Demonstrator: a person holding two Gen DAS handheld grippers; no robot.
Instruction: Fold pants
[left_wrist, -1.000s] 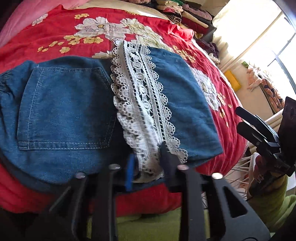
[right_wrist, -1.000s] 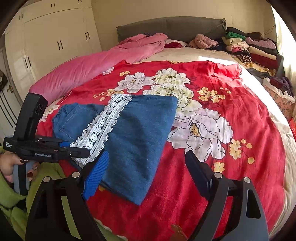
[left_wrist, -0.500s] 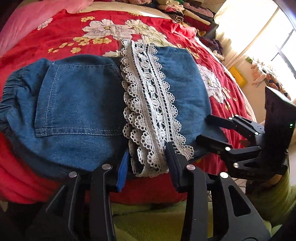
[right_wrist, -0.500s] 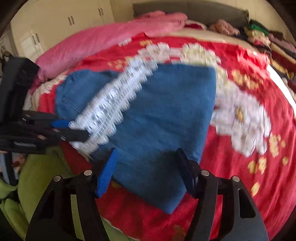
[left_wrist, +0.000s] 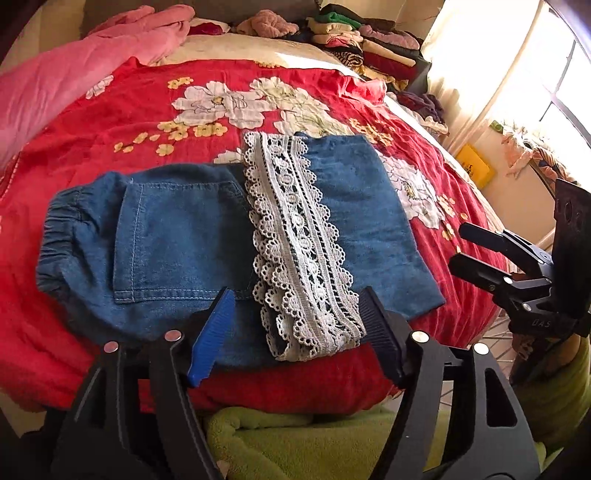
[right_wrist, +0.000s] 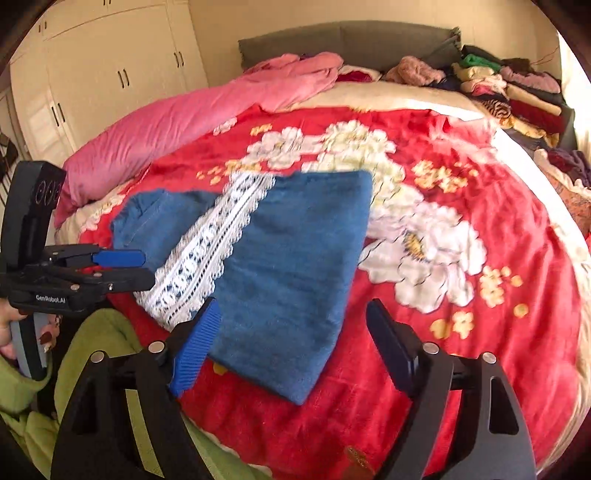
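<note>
Blue denim pants (left_wrist: 177, 243) with a white lace hem band (left_wrist: 295, 251) lie folded over on the red floral blanket; they also show in the right wrist view (right_wrist: 288, 266). My left gripper (left_wrist: 295, 336) is open and empty, just off the near edge of the lace hem. My right gripper (right_wrist: 291, 343) is open and empty, hovering over the near corner of the folded leg. It also shows at the right of the left wrist view (left_wrist: 458, 243), and the left gripper shows at the left of the right wrist view (right_wrist: 144, 266).
The red floral blanket (right_wrist: 480, 332) covers the bed. A pink duvet (right_wrist: 184, 122) lies along the far left. Stacks of folded clothes (right_wrist: 517, 92) sit at the headboard on the right. White wardrobes (right_wrist: 92, 74) stand behind. A green sleeve (left_wrist: 295, 443) is below the grippers.
My left gripper has opened wide, let go of the lace hem and drawn back. The right gripper swung in toward the pants, then pulled back again, staying open.
</note>
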